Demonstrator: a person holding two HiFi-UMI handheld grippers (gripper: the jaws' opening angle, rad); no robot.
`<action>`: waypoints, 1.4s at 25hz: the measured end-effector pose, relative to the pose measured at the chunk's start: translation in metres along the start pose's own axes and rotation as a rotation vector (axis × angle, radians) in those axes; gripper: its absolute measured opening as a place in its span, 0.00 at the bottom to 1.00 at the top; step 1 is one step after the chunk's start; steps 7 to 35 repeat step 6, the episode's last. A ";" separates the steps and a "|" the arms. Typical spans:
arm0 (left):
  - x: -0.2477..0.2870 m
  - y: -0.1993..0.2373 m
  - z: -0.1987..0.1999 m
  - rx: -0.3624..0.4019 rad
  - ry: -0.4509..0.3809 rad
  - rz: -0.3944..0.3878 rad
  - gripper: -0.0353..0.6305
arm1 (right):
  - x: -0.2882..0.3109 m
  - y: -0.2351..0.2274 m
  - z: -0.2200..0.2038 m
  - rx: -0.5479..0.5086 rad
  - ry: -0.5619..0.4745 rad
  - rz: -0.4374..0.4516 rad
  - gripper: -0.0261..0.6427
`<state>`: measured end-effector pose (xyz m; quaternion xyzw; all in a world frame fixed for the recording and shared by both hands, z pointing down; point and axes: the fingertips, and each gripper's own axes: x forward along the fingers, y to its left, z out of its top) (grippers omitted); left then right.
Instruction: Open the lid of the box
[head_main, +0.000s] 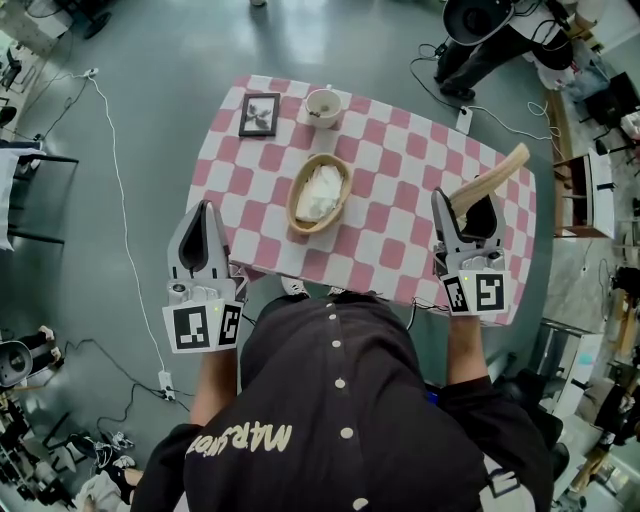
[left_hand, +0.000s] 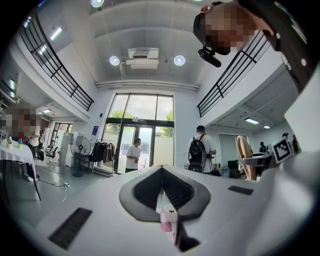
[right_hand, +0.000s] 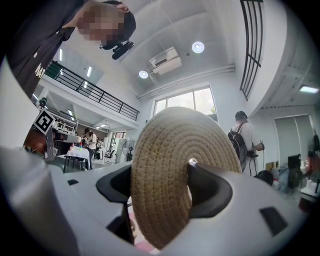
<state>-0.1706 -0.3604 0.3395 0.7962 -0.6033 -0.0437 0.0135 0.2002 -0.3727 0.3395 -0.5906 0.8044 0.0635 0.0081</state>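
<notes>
Clearly, woven lid (right_hand: 170, 165) tight between right gripper (head_main: 467, 205) jaws, one jaw half behind it; left gripper (head_main: 207, 210) jaws together.

The person's dark top (head_main: 340, 400) covers the near edge of the checked table (head_main: 400, 170). In the head view the right gripper (head_main: 467, 203) hides the lower part of the woven lid (head_main: 495, 175). In the right gripper view, the lid blocks the room behind. The framed picture (head_main: 259, 114) and the white contents of the basket (head_main: 292, 205) are too small to identify.
</notes>
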 end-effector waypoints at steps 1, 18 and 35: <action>0.000 0.000 0.000 -0.001 0.000 0.000 0.07 | 0.000 0.000 0.000 0.000 0.001 0.000 0.50; 0.000 -0.002 -0.001 -0.004 0.000 -0.003 0.07 | 0.000 0.001 0.000 -0.004 0.003 0.006 0.50; 0.000 -0.002 -0.001 -0.004 0.000 -0.003 0.07 | 0.000 0.001 0.000 -0.004 0.003 0.006 0.50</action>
